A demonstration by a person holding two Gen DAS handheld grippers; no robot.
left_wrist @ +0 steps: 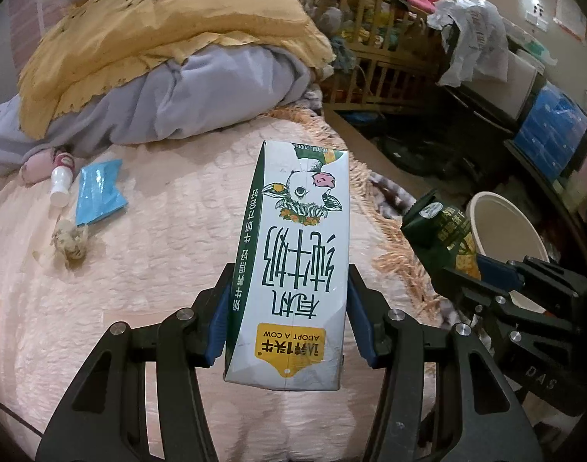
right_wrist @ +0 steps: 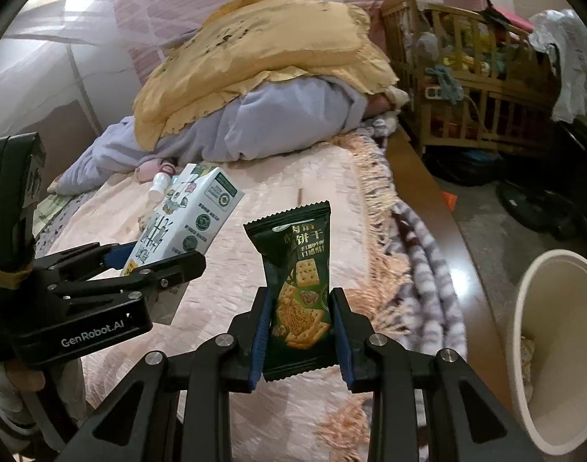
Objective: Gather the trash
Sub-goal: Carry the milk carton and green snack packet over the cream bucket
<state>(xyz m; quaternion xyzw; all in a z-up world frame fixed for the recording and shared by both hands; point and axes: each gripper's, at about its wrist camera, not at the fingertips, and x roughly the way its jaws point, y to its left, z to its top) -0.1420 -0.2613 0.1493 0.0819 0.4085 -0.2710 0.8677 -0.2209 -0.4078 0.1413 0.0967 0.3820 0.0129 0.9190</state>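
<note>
Above the pink bed, the left gripper pinches a milk carton (print upside down), long axis pointing away along its jaws. The right gripper's jaws clamp an upright cracker packet, near a white bin.

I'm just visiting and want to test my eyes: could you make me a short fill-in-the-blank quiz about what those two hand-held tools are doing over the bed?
1. The left gripper is shut on a white ____ carton.
2. The right gripper is shut on a dark ____ cracker packet.
3. Beside the small white bottle on the bed lies a ____ wrapper.

Missing words: milk; green; blue
</note>
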